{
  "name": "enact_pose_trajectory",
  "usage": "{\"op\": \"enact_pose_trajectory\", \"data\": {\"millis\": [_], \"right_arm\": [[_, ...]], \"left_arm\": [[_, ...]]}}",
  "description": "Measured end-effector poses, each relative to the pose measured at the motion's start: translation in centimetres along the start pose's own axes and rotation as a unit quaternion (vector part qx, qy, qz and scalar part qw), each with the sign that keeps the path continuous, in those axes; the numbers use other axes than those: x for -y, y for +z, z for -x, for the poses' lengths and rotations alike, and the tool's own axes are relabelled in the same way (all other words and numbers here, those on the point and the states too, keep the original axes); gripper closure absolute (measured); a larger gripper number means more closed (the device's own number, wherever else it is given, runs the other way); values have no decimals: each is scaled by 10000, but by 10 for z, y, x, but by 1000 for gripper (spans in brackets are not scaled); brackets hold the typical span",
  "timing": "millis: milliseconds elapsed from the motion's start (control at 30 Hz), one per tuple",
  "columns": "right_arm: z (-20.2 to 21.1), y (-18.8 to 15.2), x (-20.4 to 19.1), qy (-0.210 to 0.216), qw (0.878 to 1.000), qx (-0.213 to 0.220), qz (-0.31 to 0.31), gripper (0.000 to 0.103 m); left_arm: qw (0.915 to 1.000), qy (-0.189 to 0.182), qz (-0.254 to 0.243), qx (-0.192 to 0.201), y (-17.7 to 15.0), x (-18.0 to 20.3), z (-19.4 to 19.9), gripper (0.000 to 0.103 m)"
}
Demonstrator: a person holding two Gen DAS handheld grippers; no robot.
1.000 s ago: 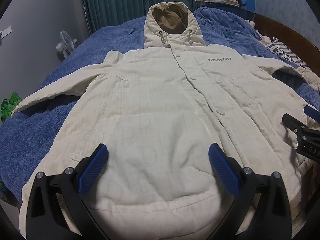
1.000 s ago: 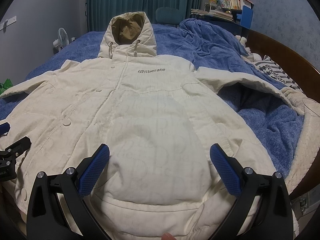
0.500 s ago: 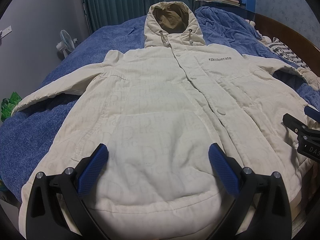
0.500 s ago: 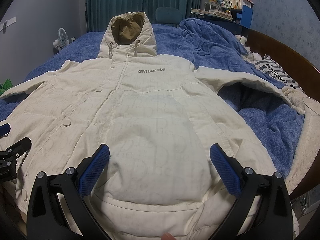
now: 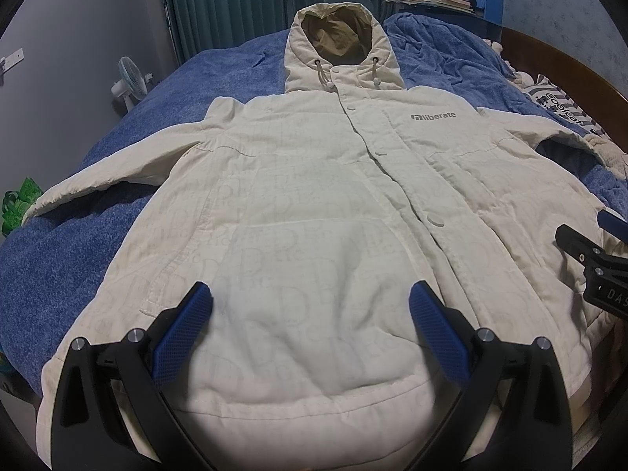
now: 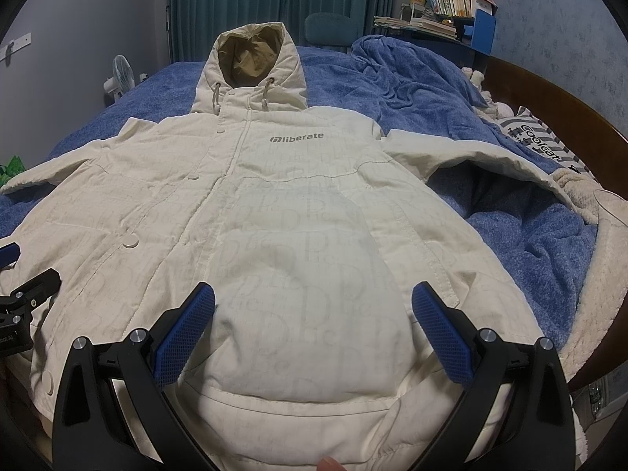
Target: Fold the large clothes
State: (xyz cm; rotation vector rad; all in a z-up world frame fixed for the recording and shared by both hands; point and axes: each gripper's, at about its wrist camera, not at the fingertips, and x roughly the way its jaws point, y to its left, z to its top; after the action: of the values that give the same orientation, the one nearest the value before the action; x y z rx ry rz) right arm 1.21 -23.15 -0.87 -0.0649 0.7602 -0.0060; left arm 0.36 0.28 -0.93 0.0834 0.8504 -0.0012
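A large cream hooded jacket (image 5: 314,204) lies flat and face up on the bed, buttoned, sleeves spread to both sides, hood at the far end. It also fills the right wrist view (image 6: 282,235). My left gripper (image 5: 312,314) is open and empty, hovering above the jacket's lower left front near the hem. My right gripper (image 6: 314,314) is open and empty above the lower right front. The right gripper shows at the right edge of the left wrist view (image 5: 596,263), and the left gripper at the left edge of the right wrist view (image 6: 19,302).
A blue bedspread (image 5: 117,149) covers the bed, with a bunched blue blanket (image 6: 424,90) at the far right. A striped pillow (image 6: 541,145) and wooden headboard (image 6: 549,98) lie right. A small fan (image 5: 127,82) and teal curtains (image 5: 235,0) stand beyond.
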Motion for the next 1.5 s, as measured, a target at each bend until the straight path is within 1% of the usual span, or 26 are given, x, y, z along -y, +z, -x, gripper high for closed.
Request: {"op": "enact_pose_trajectory", "data": {"millis": [133,700,800,867,933,967,1100,1133,1200,1267,1300,1367,1400,1433,1467,1500], "right_arm": [[-2,-3,1,-11,10000,-1,16,6],[-2,0,-1,-12,10000,-4,28,6],[-2,-1,-1,-35,10000,-26,10,6],[-9,-4,4,-19,9998,-195,-88,6],[-20,-8,15,57,9985,-474,-270,5],[-21,-9,17,100,9979,-549,-315,5],[-14,-7,22,266,9967,-659,-389,6],[-8,-3,23,323,9969,-578,-421,6],[15,13,28,430,9980,-147,-444,6],[34,35,34,377,9983,215,-401,6],[40,45,38,391,9979,305,-421,6],[54,72,53,346,9957,653,-552,6],[60,85,62,271,9933,922,-637,6],[64,97,72,237,9899,1179,-752,6],[65,107,80,163,9874,1329,-844,6],[62,120,87,38,9869,1362,-866,6]], "left_arm": [[10000,6,20,-12,-1,-1,-1,6],[10000,7,22,-13,-1,-2,-1,6],[9999,-42,94,-21,-1,-4,-1,6],[9998,-47,146,-102,-1,-5,-3,6],[9996,18,88,-250,-1,-4,-8,6],[9996,58,49,-270,-2,-3,-9,6],[9995,128,-118,-245,-1,1,-1,6],[9995,127,-166,-227,3,2,4,6],[9996,102,-265,48,17,3,21,6],[9983,38,-318,488,41,5,43,6],[9969,53,-348,705,53,5,53,6],[9928,30,-375,1136,82,4,72,6],[9902,42,-368,1348,99,2,79,6],[9899,16,-327,1380,112,1,81,6],[9900,-80,-230,1392,127,-2,81,6],[9897,-139,-150,1418,136,-3,79,6]]}}
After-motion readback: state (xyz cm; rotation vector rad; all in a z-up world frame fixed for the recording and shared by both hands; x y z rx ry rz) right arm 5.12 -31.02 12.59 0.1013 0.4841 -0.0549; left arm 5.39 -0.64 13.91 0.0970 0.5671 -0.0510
